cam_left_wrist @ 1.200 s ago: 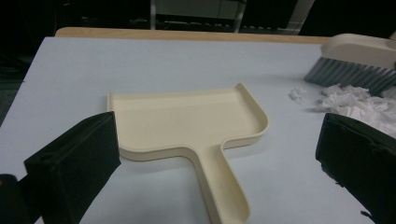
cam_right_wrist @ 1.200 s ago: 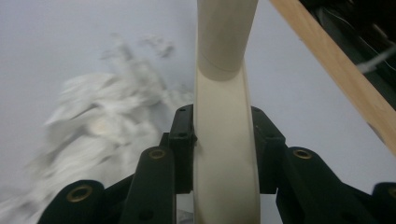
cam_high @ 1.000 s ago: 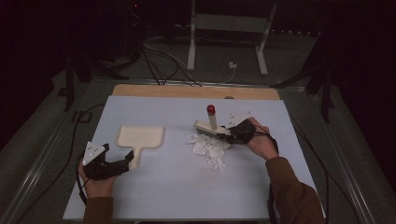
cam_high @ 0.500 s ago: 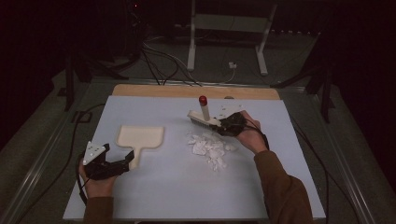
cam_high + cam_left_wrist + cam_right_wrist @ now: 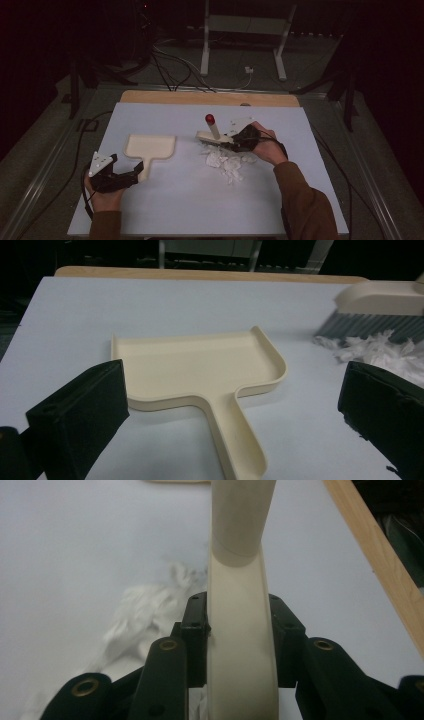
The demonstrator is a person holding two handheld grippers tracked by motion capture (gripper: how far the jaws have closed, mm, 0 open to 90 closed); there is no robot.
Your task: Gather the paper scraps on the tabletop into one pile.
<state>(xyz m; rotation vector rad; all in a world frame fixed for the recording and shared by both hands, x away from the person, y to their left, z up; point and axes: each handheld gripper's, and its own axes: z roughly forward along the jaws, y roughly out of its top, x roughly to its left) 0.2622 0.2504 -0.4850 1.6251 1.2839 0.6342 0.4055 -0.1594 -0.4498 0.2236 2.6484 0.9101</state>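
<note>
Black jaws of the right hand-held gripper (image 5: 231,143) were clamped tight on the cream plastic hand brush with a red-tipped handle (image 5: 214,131), the pads pressing both sides of its back in the right gripper view. Compared with a second earlier, that brush had travelled from the far right side of the pile of shredded white paper scraps (image 5: 226,163) across to the pile's far left edge, its grey bristles now at the scraps' rim. The scraps themselves lay much where they had been, so the stroke seemed to have repositioned the brush rather than swept anything yet. The left hand-held gripper (image 5: 129,175) had kept its place, jaws spread wide and empty around the handle of the cream plastic dustpan (image 5: 200,370), which rested flat on the pale blue bench (image 5: 165,200), well apart from the scraps.
</note>
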